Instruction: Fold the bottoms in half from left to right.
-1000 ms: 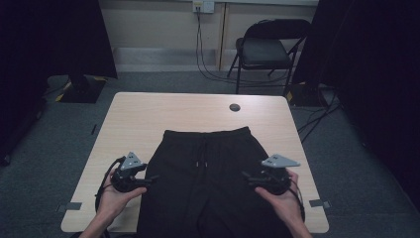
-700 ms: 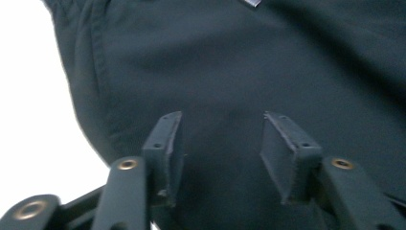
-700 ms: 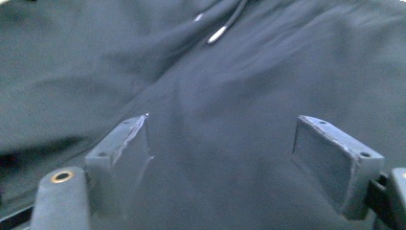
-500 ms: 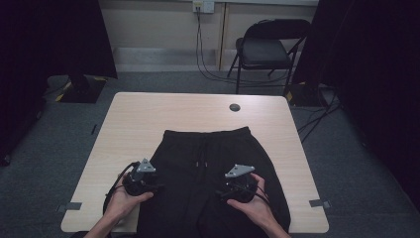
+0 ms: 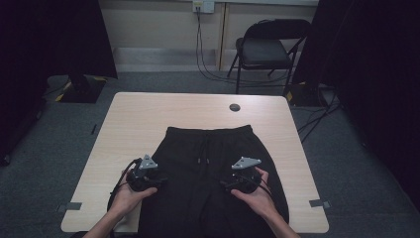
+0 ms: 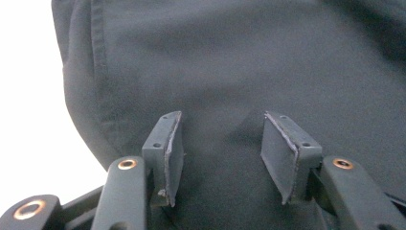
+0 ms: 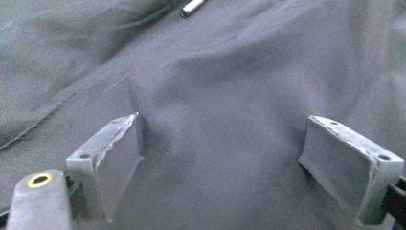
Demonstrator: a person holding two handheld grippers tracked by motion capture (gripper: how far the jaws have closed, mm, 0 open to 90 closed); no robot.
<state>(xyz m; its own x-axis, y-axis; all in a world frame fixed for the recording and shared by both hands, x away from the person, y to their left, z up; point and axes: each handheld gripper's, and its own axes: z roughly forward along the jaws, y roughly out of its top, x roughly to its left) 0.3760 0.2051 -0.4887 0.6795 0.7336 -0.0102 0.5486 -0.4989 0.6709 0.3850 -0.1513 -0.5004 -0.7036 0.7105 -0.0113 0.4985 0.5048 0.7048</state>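
A pair of black trousers (image 5: 208, 148) lies flat on the light wooden table (image 5: 148, 119), waistband and drawstring (image 5: 200, 153) at the far side. My left gripper (image 5: 159, 181) rests at the garment's left edge. In the left gripper view the left gripper (image 6: 220, 143) has its jaws apart, pressed down on the black trousers (image 6: 239, 57); they have just been closing, with cloth lying between the pads but not pinched. My right gripper (image 5: 224, 183) sits on the right leg. Its jaws (image 7: 225, 148) stand wide on the fabric (image 7: 230, 72) and have just been opening.
A small dark round disc (image 5: 234, 107) sits near the table's far edge. A folding chair (image 5: 267, 49) and floor cables (image 5: 208, 64) stand beyond the table. Bare tabletop (image 6: 28, 96) lies left of the garment. A metal drawstring tip (image 7: 191, 7) lies ahead of the right gripper.
Both hands have come inward and down onto the trousers. The right gripper moved from the garment's right edge onto the leg. The left gripper reached the left seam.
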